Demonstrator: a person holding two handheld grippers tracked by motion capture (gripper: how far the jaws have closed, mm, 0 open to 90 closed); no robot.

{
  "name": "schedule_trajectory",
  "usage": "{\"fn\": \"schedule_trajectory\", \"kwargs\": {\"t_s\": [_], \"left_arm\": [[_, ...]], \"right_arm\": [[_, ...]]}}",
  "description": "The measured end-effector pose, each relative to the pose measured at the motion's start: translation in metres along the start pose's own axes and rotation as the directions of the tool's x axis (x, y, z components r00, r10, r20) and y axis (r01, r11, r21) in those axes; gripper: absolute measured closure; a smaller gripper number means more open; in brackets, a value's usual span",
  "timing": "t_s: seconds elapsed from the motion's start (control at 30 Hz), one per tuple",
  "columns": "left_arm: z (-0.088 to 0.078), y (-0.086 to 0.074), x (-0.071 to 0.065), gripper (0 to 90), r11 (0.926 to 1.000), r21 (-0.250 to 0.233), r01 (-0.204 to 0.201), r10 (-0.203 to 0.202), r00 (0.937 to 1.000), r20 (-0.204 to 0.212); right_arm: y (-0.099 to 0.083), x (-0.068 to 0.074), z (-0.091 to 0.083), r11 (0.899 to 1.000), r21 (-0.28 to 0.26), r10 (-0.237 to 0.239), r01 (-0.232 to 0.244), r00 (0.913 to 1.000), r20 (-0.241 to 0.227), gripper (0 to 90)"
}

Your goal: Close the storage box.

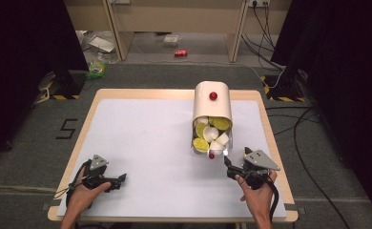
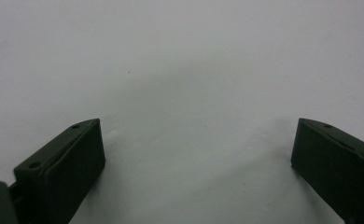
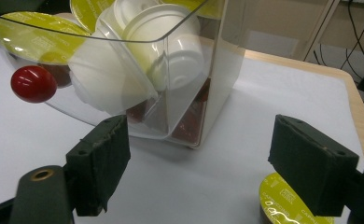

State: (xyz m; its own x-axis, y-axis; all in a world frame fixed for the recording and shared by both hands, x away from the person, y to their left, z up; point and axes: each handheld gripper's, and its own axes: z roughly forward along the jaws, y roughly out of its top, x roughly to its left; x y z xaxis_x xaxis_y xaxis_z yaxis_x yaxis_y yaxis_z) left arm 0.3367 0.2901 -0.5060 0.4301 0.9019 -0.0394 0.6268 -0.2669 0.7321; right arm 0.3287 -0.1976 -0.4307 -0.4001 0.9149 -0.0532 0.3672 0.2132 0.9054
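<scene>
A cream dispenser [image 1: 212, 100] with a red knob on top stands near the far right part of the worktop [image 1: 141, 138]. Its clear drawer [image 1: 211, 143] is pulled out toward the near edge and holds a heap of white and yellow-lidded pods [image 1: 211, 132]. A second red knob [image 3: 33, 84] sits on the drawer's front wall.

The right gripper [image 1: 232, 167] is near the worktop's near right corner, just in front of the drawer and pointing at it. Its jaws stand wide apart and grip nothing. In the right gripper view a single yellow-lidded pod [image 3: 285, 205] lies on the worktop just beside the right-hand jaw, which partly covers it; whether they touch cannot be told. It lies apart from the drawer, toward the right edge.

The left gripper [image 1: 117, 180] rests low over the near left part of the worktop, well apart from the dispenser. Its jaws are also spread wide, with bare white surface between them.
</scene>
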Motion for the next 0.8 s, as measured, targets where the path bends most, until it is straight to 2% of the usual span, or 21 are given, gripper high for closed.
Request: {"fn": "schedule_trajectory", "kwargs": {"t_s": [0.3, 0.4, 0.8], "left_arm": [[0.0, 0.0, 0.0001, 2.0, 1.0, 0.0, 0.0, 0.0, 1.0, 0.0], [0.0, 0.0, 0.0001, 2.0, 1.0, 0.0, 0.001, -0.001, 1.0, 0.001], [0.0, 0.0, 0.0002, 1.9, 1.0, 0.0, 0.001, -0.001, 1.0, 0.001]], "right_arm": [[0.0007, -0.0014, 0.0024, 1.0, -0.015, 0.012, -0.012, 0.9999, 0.004, 20.3], [0.0007, -0.0023, 0.0045, 0.999, -0.012, 0.031, -0.031, 0.9995, 0.005, 19.3], [0.0031, -0.0037, 0.0094, 0.999, -0.018, 0.03, -0.03, 0.9994, 0.019, 18.8]]}}
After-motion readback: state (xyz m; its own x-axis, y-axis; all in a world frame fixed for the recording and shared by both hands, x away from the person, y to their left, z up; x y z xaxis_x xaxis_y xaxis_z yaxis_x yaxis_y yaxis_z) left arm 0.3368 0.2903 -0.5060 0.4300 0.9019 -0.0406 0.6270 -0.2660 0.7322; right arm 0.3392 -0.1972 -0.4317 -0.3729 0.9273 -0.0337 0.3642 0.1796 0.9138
